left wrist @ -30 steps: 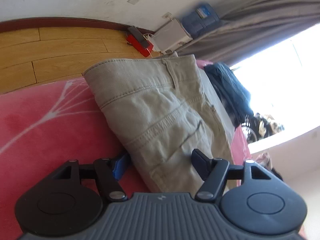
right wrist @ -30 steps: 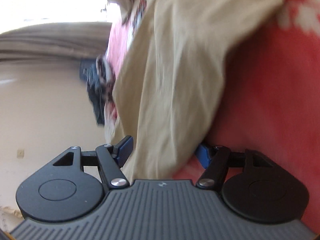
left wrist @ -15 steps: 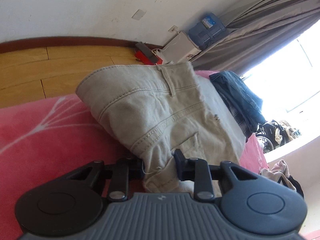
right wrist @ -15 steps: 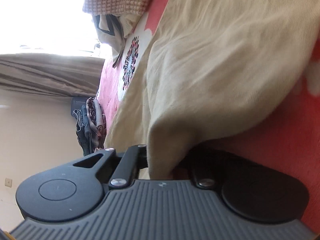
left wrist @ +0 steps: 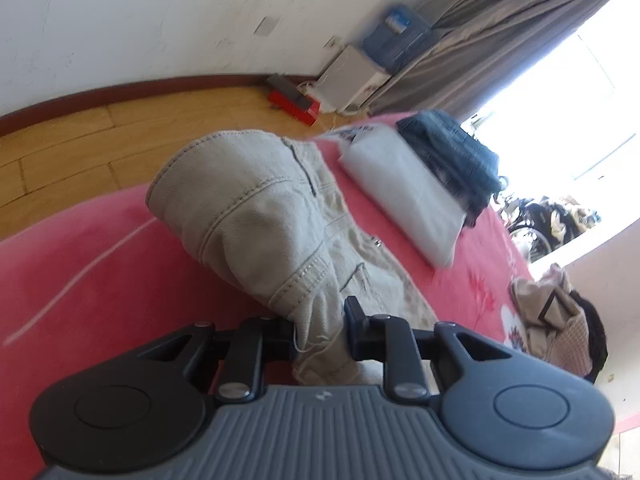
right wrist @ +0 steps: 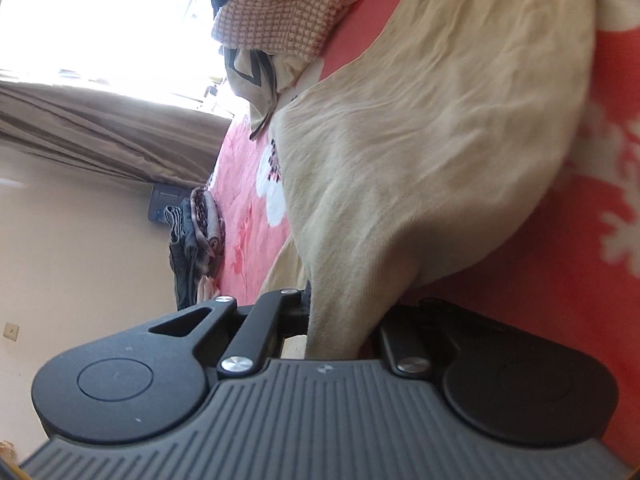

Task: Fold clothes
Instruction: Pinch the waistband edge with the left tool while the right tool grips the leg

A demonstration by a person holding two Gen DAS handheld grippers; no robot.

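Observation:
Beige trousers [left wrist: 264, 216] lie on a red blanket [left wrist: 88, 248]; their waistband end with seams and a belt loop shows in the left wrist view. My left gripper [left wrist: 320, 334] is shut on a bunched edge of the trousers and lifts it off the blanket. In the right wrist view the trousers [right wrist: 420, 152] stretch away as a wide beige sheet. My right gripper [right wrist: 340, 320] is shut on another edge of them, the fabric rising straight out of its jaws.
A white folded cloth [left wrist: 400, 188] with dark folded jeans [left wrist: 452, 160] on it lies on the blanket beyond the trousers. A heap of unfolded clothes [right wrist: 276, 20] sits near the window. Wooden floor [left wrist: 80, 140] and boxes [left wrist: 352, 80] lie past the blanket's edge.
Both grippers went from open around the trousers' edges to shut on them. The gripped edges have since lifted, uncovering the white cloth behind.

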